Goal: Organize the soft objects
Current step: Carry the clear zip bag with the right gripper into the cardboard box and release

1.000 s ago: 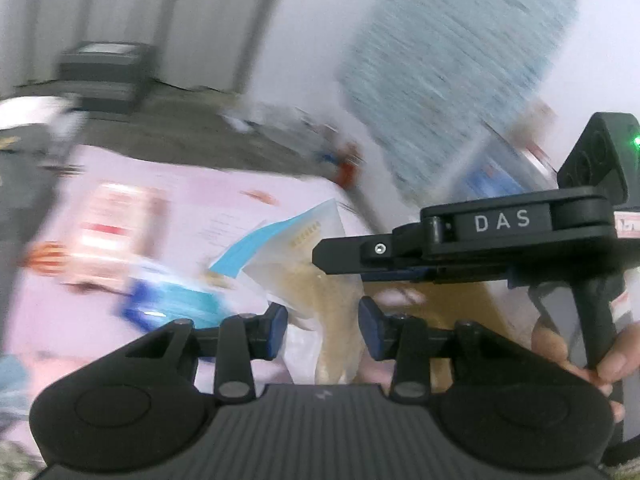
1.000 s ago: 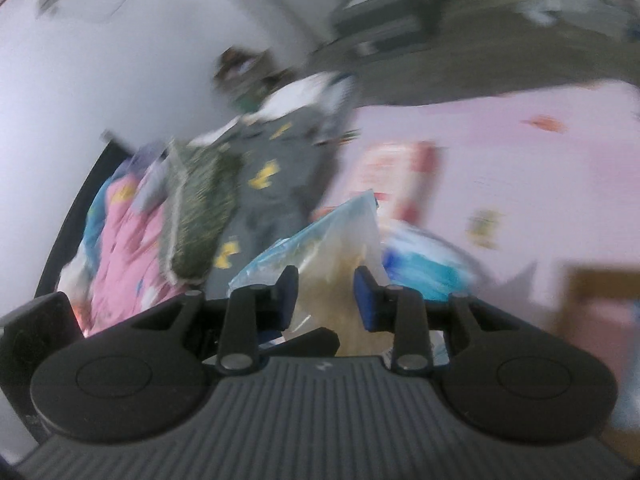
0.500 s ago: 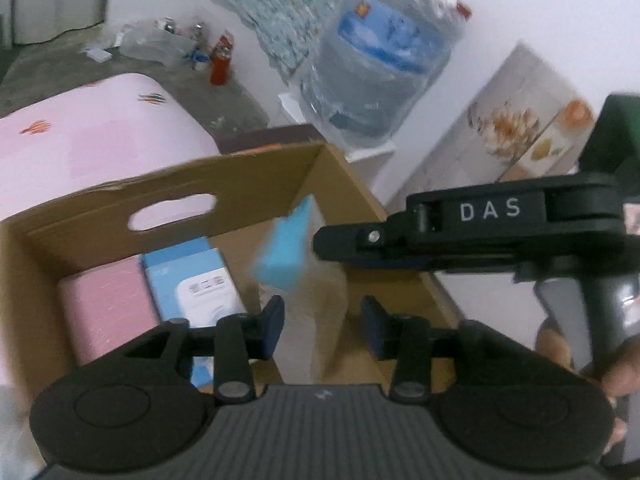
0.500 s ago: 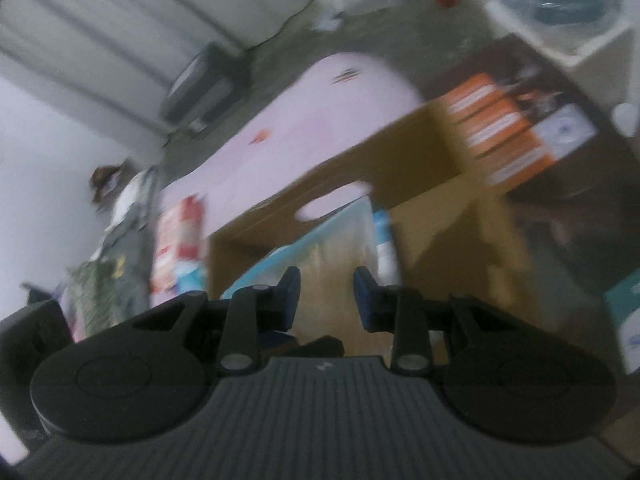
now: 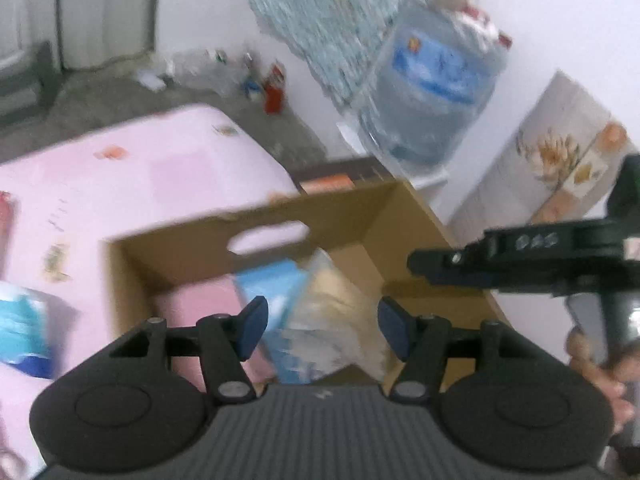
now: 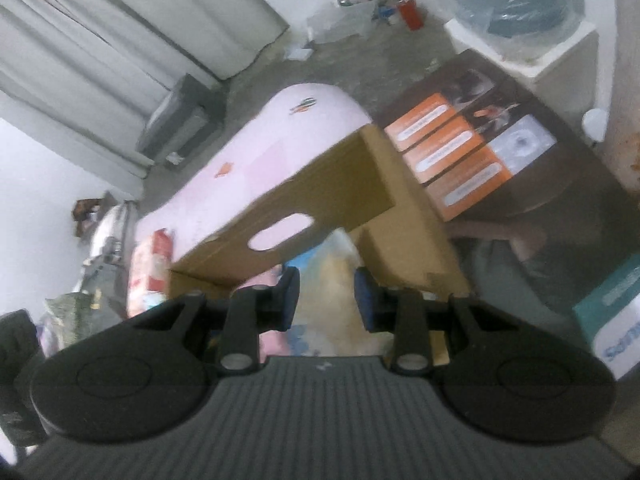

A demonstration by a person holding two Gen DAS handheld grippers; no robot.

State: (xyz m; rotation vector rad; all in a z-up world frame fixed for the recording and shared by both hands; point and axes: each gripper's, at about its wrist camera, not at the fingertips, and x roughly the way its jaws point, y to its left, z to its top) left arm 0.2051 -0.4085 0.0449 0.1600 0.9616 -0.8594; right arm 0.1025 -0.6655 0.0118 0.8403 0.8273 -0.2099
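Observation:
A clear plastic bag with beige soft filling and a blue edge [image 5: 336,320] lies inside the open cardboard box [image 5: 264,220], next to a pink pack [image 5: 192,312] and a blue-white pack [image 5: 276,292]. My left gripper [image 5: 320,328] is open above the bag, its jaws wide apart. My right gripper [image 6: 326,300] is open too, with the bag [image 6: 332,292] loose between its jaws over the box [image 6: 332,184]. The right gripper also shows in the left wrist view [image 5: 440,268], at the box's right side.
The box sits on a pink sheet [image 5: 120,184] with a blue pack [image 5: 20,336] at the left. A water jug [image 5: 432,96] and tiled panels stand behind. A brown carton with orange labels [image 6: 452,152] lies beside the box.
Both grippers carried the bag from the pink sheet to the box. Since half a second ago both have opened and the bag has dropped into the box.

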